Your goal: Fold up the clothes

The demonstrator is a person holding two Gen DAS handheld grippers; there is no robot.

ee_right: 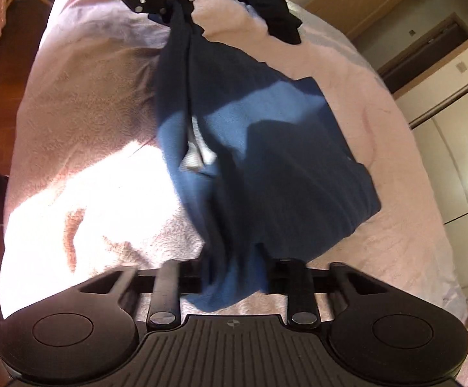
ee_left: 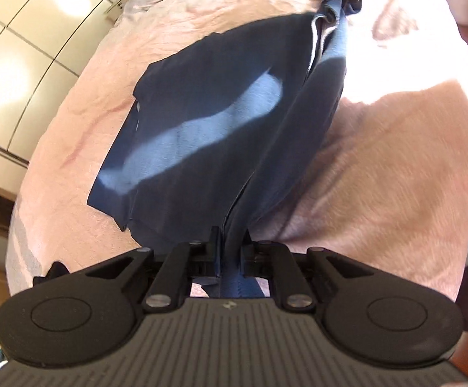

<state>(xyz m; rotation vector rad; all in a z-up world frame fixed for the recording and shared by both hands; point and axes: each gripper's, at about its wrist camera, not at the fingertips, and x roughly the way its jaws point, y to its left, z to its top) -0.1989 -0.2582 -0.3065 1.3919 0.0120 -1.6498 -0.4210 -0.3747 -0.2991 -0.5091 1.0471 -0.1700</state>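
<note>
Left gripper (ee_left: 230, 251): clenched on an edge of the blue garment (ee_left: 201, 122).
Right gripper (ee_right: 234, 271): also pinching blue cloth.
Garment: middle of frame, on the pink bed (ee_left: 379, 161).
Done: partly folded.
Left: finish it, then the dark pile (ee_right: 279, 16), top.

Bed (ee_right: 395, 225) mostly bare: open pink cover at 9 o'clock & 3 o'clock of the shirt (ee_right: 282, 161) w/ room to pass. Dark clothes pile (ee_right: 275, 9) blocks 12 o'clock; wardrobe (ee_right: 453, 161) walls off far 3 o'clock.
</note>
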